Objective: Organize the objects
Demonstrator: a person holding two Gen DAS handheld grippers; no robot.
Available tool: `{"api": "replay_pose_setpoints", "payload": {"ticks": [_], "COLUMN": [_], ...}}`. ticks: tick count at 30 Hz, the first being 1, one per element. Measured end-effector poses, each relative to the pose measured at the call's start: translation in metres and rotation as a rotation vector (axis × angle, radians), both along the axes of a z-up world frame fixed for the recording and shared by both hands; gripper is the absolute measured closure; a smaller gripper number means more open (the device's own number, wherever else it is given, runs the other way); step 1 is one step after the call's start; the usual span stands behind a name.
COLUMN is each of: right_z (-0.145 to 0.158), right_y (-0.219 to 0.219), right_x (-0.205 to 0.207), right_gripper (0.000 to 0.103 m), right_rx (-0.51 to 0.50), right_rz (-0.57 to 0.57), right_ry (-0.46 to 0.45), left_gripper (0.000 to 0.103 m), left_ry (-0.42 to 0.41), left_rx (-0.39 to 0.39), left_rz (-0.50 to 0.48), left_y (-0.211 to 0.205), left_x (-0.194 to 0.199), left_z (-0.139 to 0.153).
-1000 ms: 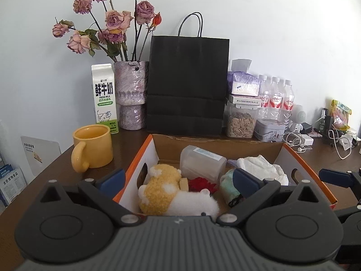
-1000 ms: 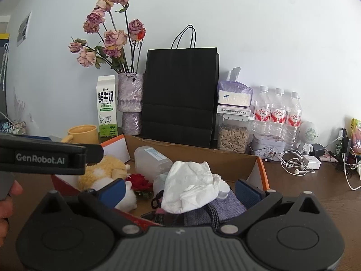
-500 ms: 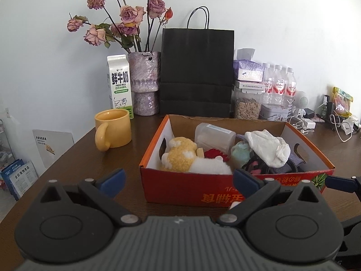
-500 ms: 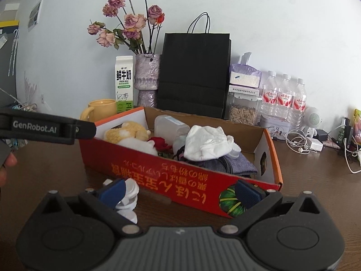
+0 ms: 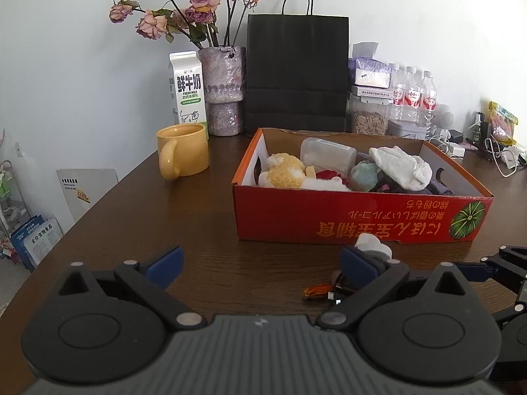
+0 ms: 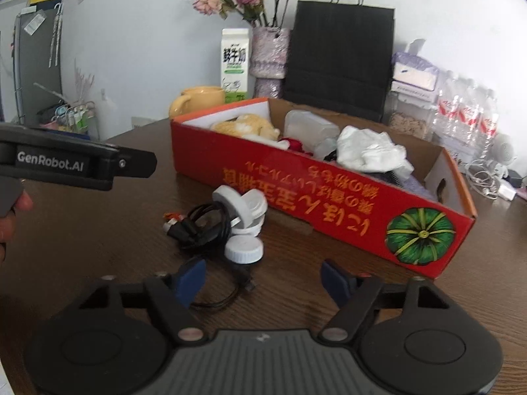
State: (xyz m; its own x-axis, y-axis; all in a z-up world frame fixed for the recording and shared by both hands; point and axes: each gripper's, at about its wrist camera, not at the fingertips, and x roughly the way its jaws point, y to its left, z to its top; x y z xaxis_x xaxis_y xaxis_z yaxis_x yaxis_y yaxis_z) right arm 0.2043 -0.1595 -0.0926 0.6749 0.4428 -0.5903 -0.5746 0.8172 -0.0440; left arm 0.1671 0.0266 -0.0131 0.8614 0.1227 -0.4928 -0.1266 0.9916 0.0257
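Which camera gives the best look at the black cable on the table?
The right wrist view: the black cable lies coiled in the open beside the white caps, in front of the red box. In the left wrist view the left gripper's finger hides nearly all of it.

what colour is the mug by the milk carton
Yellow; the glossy yellow ceramic mug shows best in the left wrist view.

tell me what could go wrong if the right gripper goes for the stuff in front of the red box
The black cable is tangled around the white caps, so lifting one could drag the rest along.
The right gripper, its jaws just closing with nothing between them, may snag only a cable loop.
The red box sits close behind, easy to bump.
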Motion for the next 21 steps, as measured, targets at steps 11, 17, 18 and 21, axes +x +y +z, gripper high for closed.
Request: {"api": "replay_pose_setpoints", "payload": {"ticks": [11,17,18,21], "right_z": [-0.003,0.005,0.007,0.012], "right_y": [0.001,-0.015,-0.019,-0.032], "right_x": [-0.001,-0.011,-0.012,-0.015], "right_gripper": [0.096,0.097,0.097,0.097], "right_rx": [0.070,0.111,0.118,0.138], "right_rz": [0.098,0.080,0.073,0.041], "right_ry": [0.062,0.022,0.012,-0.012], "left_gripper": [0.000,0.000,0.000,0.000], "left_ry": [0.008,0.009,0.009,0.011], "left_rx": [-0.006,-0.005,-0.005,-0.001], "left_rz": [0.004,0.008,0.007,0.001], "left_y": [0.004,0.005,0.005,0.002], "left_x": [-0.012,-0.013,-0.013,-0.014], "left_z": [-0.001,-0.001,-0.001,-0.001]}}
